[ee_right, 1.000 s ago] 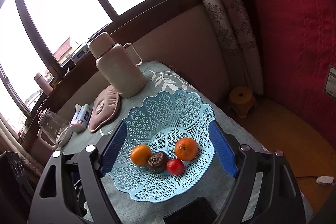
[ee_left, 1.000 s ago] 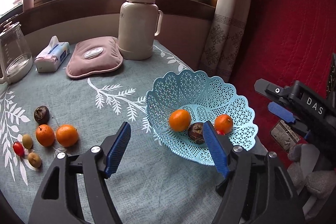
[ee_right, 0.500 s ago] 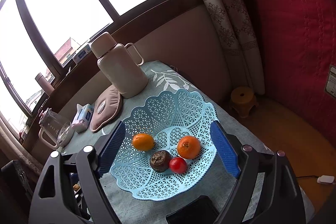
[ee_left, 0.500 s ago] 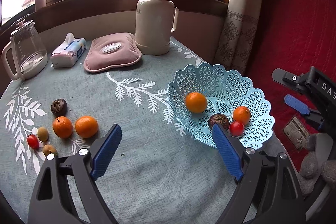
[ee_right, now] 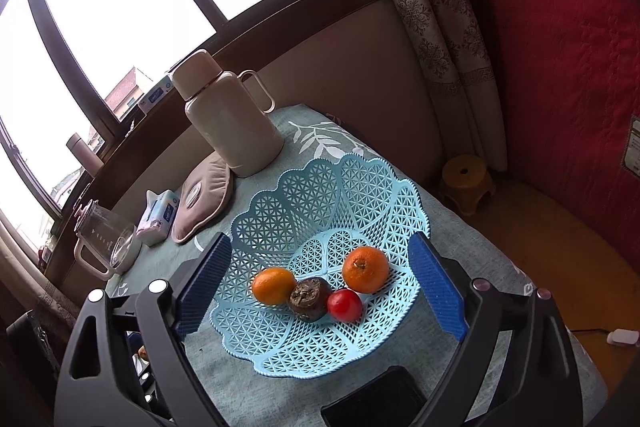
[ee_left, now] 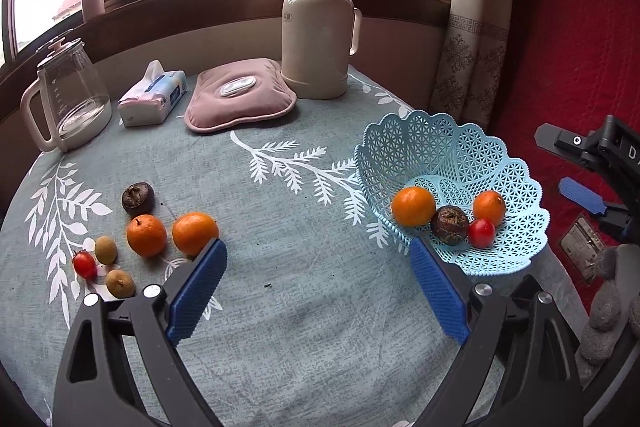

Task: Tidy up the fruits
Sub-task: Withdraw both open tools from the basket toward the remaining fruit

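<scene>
On the table [ee_left: 304, 327], covered by a grey-green cloth with white leaf prints, a pale blue lattice basket [ee_left: 436, 147] sits at the right edge and holds two oranges [ee_left: 413, 206], a dark brown wrinkled fruit [ee_left: 449, 225] and a small red tomato [ee_left: 481, 232], all clustered and touching at its near side. At the left of the table a loose group lies on the cloth: a second dark brown fruit [ee_left: 138, 198], two more oranges [ee_left: 146, 235], a red tomato [ee_left: 84, 264] and two small greenish-brown fruits [ee_left: 106, 249]. The left tool [ee_left: 316, 285] hangs over bare cloth between that group and the basket, its jaws spreading wider with nothing between them. The right tool [ee_right: 320, 291] hovers over the basket's near side, its jaws likewise widening, the fruits showing between the blue pads but untouched. Along the far edge stand a glass kettle [ee_left: 68, 99], a tissue pack [ee_left: 154, 95], a pink hot-water pad [ee_left: 240, 95] and a cream thermos [ee_left: 318, 31].
</scene>
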